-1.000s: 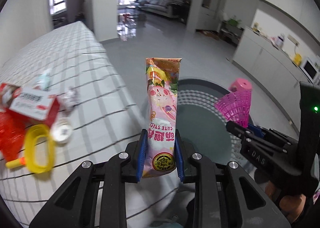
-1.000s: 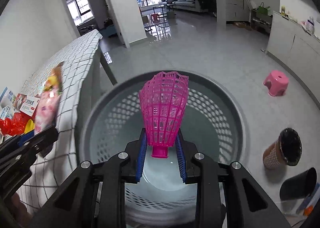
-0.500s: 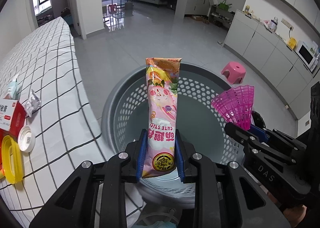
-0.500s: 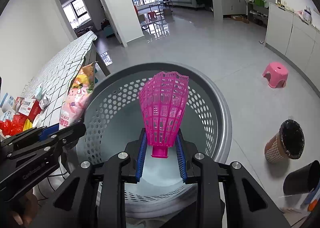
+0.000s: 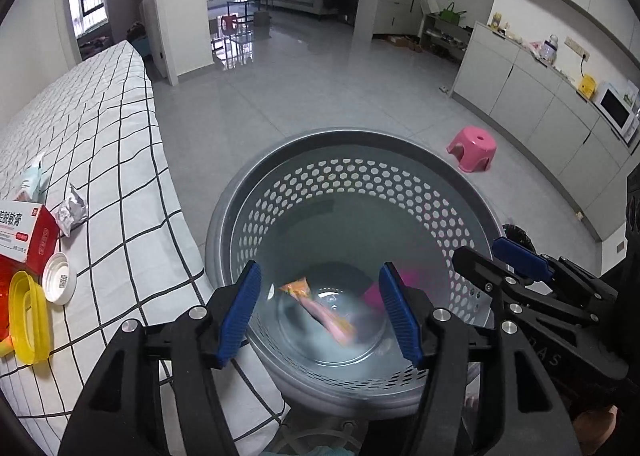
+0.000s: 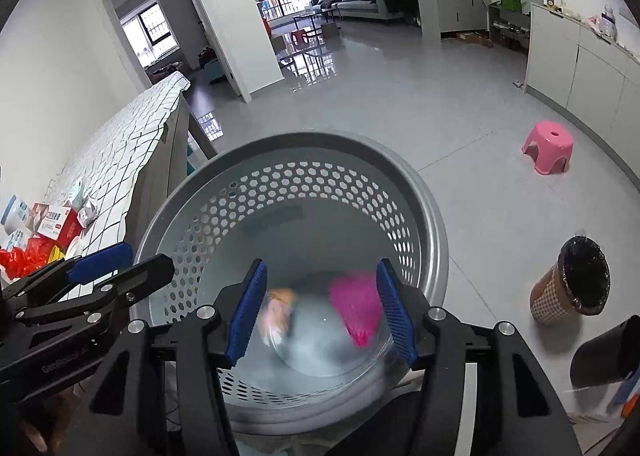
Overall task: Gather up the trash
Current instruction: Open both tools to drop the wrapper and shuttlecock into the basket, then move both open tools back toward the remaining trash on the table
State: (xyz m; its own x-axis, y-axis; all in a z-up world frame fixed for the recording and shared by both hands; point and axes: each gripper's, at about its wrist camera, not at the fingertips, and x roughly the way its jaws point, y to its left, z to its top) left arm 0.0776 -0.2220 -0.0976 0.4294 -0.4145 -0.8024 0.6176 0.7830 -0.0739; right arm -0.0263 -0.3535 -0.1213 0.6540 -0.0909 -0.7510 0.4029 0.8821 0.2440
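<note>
Both grippers hang over the round grey perforated basket (image 5: 256, 216) that stands on the floor just beside the tabletop (image 5: 120, 160) with its checked cloth. The left gripper (image 5: 320, 314) has its blue pads apart, the jaws opening, and nothing is pressed between them; seen through the gap, the pink and orange snack wrapper (image 5: 320, 310) shows as a blurred streak low inside the basket, over its floor. The right gripper (image 6: 322, 310) is likewise spread, its jaws opening with no contact on either pad; the pink plastic shuttlecock (image 6: 356, 310) appears blurred inside the basket, towards the right side of the bottom, with the wrapper to its left. On the tabletop near the edge that faces the basket lie a red and white medicine box (image 5: 24, 232), a crumpled silver foil (image 5: 72, 210), a white round lid (image 5: 60, 278) and a yellow plastic ring (image 5: 30, 322). A pink stool (image 6: 548, 148) stands on the floor well beyond the basket, and a small bin with a black liner (image 6: 572, 288) sits to the basket's right.
</note>
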